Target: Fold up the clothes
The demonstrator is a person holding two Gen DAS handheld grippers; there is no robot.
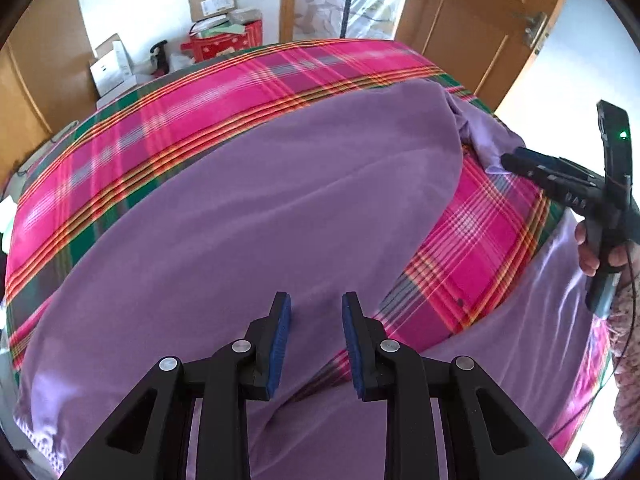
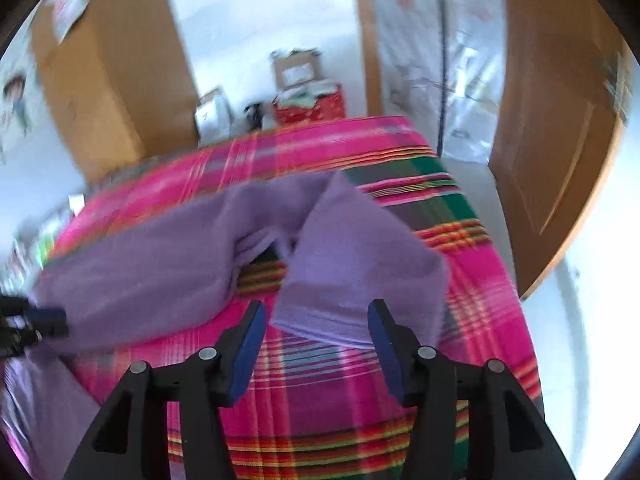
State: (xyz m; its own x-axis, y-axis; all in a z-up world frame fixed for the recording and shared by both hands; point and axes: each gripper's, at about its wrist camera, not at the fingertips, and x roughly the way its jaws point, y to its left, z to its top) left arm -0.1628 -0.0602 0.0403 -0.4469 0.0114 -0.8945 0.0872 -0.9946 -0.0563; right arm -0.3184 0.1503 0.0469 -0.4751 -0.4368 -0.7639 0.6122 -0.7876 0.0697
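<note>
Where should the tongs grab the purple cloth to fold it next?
Probably the loose end of the purple cloth lying nearest the right tongs. Its hem is a thin straight edge that sits slightly off the checked blanket, so one finger could slide under. Come in low from the near side, where the open tongs already face it.

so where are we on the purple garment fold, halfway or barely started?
Early. Done: one purple leg lies smoothed diagonally across the plaid bed cover. In hand: nothing. The right gripper is open, with the cuff end lying just ahead of its pads; the left gripper hovers part-open over the fabric. Left: plaid still shows between the two legs, so no tidy stacked fold yet.
</note>
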